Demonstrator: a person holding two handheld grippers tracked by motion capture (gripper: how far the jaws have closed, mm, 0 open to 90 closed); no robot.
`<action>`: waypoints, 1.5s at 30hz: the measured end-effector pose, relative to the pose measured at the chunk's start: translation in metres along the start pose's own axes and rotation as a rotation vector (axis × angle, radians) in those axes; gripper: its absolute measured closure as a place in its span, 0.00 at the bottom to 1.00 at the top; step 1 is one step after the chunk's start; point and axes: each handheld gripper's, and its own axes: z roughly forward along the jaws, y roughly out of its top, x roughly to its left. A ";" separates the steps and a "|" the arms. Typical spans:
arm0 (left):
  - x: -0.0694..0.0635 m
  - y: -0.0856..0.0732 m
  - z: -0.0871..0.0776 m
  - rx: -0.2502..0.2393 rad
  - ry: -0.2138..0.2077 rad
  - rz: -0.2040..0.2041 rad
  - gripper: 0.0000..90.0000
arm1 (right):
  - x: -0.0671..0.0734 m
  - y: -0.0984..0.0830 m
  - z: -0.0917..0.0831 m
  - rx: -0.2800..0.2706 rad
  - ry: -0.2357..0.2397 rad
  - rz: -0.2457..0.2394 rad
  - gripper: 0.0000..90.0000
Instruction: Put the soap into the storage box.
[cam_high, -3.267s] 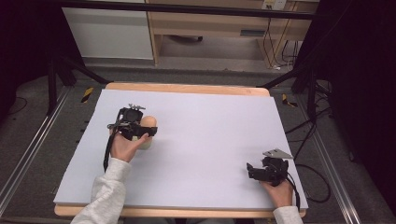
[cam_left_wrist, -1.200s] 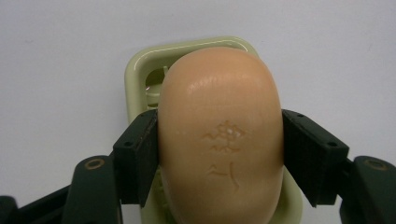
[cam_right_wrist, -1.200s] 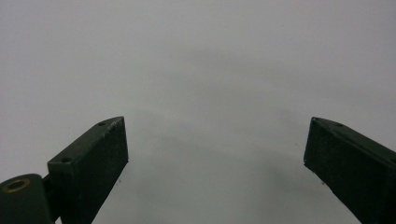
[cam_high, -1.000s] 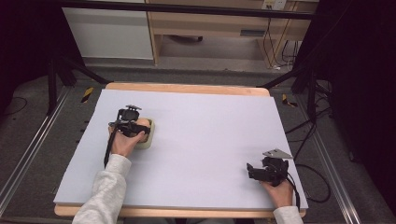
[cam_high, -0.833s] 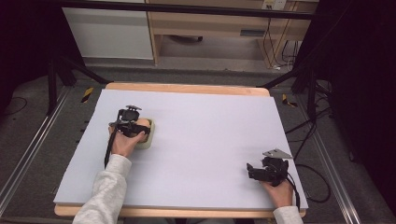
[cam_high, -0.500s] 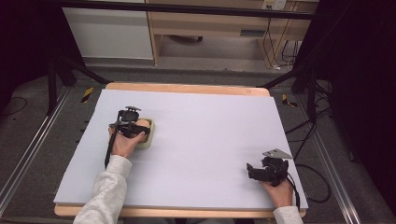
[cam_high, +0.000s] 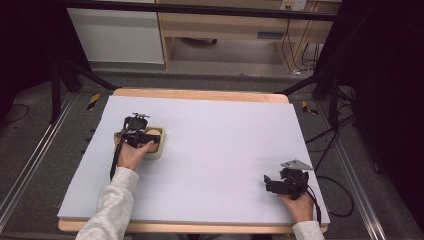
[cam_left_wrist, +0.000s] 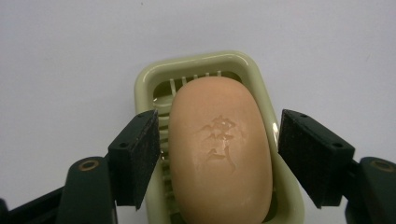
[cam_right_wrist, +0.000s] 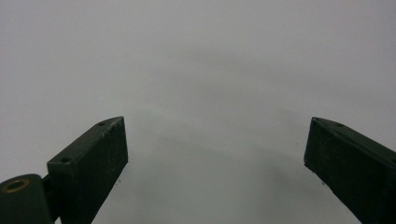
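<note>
A peach bar of soap (cam_left_wrist: 219, 154) lies in a pale green soap dish (cam_left_wrist: 196, 63) on the white tabletop. My left gripper (cam_left_wrist: 219, 122) straddles the bar. It is open, with a narrow gap between each black pad and the soap's sides. In the high view this gripper (cam_high: 153, 139) sits over the dish (cam_high: 159, 153) at the table's left, with a hand behind it. My right gripper (cam_high: 267, 183) rests near the front right corner. It is open, and in its own view bare tabletop lies between its jaws (cam_right_wrist: 215, 125).
A white sheet (cam_high: 225, 145) covers the wooden table (cam_high: 200, 94). Cables trail on the floor at the right. A white cabinet (cam_high: 117, 35) and a wooden shelf unit stand beyond the far edge.
The left gripper came down slightly with the soap, which now lies in the dish, and its jaws stand off the bar. The right gripper has stayed still.
</note>
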 end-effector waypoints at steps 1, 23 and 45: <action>0.000 0.000 -0.002 -0.007 -0.002 -0.001 0.32 | 0.000 0.000 0.000 0.000 0.001 0.001 0.07; -0.009 -0.049 -0.052 -0.234 -0.095 0.092 0.22 | 0.000 0.000 -0.002 -0.029 -0.027 0.011 0.07; 0.033 -0.120 -0.062 -0.273 -0.033 0.039 0.21 | -0.010 -0.005 -0.004 -0.035 -0.074 0.058 0.07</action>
